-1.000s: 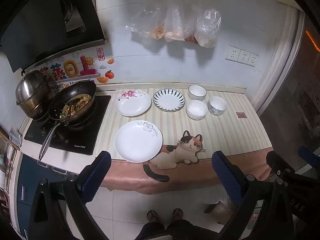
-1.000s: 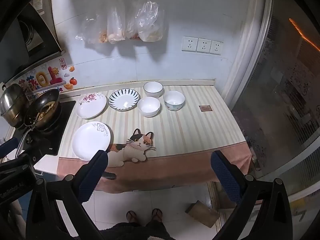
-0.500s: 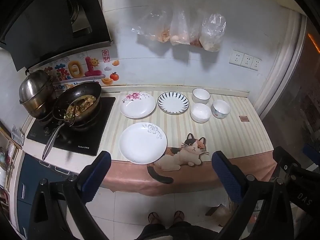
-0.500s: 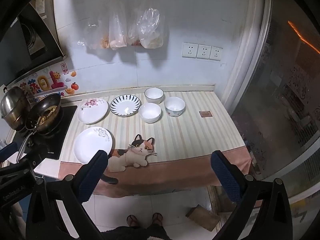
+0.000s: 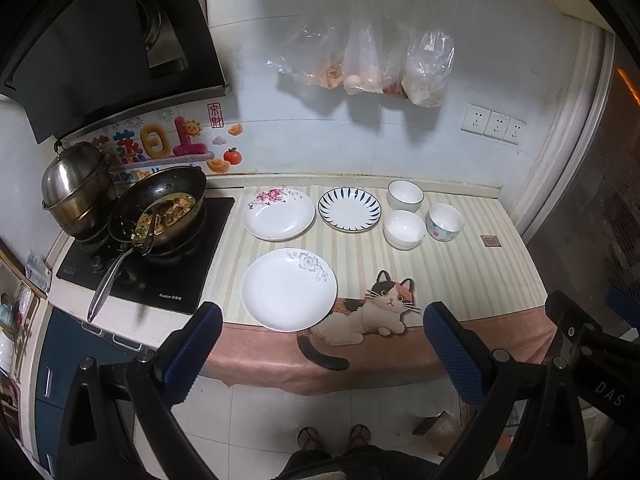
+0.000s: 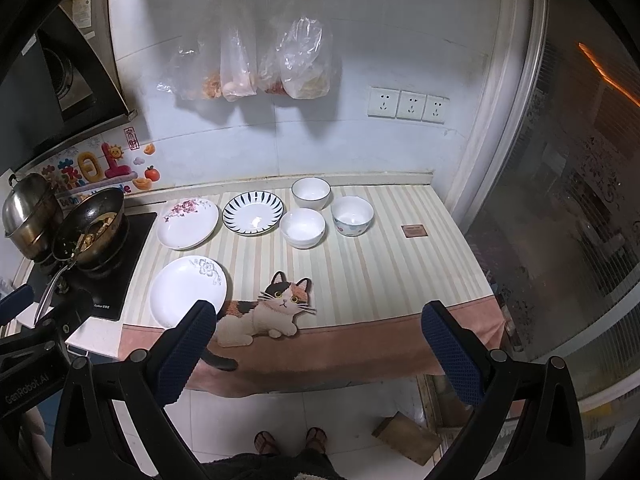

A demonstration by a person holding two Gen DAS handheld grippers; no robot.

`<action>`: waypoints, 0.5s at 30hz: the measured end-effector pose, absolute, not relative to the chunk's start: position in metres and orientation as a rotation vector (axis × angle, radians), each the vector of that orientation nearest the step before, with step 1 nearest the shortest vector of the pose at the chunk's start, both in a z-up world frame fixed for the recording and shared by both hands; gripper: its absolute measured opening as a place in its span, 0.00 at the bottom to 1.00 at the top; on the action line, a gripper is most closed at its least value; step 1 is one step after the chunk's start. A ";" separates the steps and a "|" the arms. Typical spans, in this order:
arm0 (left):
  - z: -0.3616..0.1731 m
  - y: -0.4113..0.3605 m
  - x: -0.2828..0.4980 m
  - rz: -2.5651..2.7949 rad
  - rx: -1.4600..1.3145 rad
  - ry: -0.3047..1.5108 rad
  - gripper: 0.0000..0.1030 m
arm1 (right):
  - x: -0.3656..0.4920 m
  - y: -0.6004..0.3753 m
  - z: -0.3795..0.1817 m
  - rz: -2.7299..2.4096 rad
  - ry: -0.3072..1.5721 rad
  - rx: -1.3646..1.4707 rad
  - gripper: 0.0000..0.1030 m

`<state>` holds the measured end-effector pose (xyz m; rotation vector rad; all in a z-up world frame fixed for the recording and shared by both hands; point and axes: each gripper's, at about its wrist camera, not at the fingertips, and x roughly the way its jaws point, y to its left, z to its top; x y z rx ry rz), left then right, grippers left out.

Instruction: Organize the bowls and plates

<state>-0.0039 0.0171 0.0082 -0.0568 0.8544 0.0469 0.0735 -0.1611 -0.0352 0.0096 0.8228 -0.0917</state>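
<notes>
Nearest the cameras, both grippers hang in the air in front of the counter, above the floor and the person's sandalled feet [image 6: 291, 440]. The left gripper [image 5: 320, 344] has its blue-padded fingers spread wide with nothing between them; the right gripper [image 6: 318, 346] is likewise spread wide and holds nothing. The person's hands and arms are out of frame.

On the striped counter cloth [image 5: 460, 276], with its printed cat [image 5: 376, 312], a white plate with a grey flower [image 5: 289, 289] lies closest to the front edge. In the right wrist view its lower rim is partly hidden behind a finger pad.

Behind it sit a pink-flowered plate [image 5: 278, 213] and a blue-striped plate [image 5: 349, 209], side by side. To their right three bowls cluster close: a plain white bowl [image 5: 404, 229], a patterned bowl [image 5: 445, 221] and a dark-rimmed bowl [image 5: 405, 195] at the back.

Far left, a pan of food [image 5: 160, 210] and a steel pot [image 5: 76, 184] stand on the hob. Plastic bags [image 5: 368, 64] hang on the wall; their contents are hard to make out.
</notes>
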 end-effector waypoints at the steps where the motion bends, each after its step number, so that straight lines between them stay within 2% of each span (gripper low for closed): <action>1: 0.009 0.017 -0.003 0.047 -0.056 0.855 1.00 | 0.074 -0.162 -0.034 -0.092 0.821 0.012 1.00; 15: 0.010 0.010 -0.005 0.048 -0.045 0.839 1.00 | 0.075 -0.163 -0.035 -0.093 0.814 0.015 1.00</action>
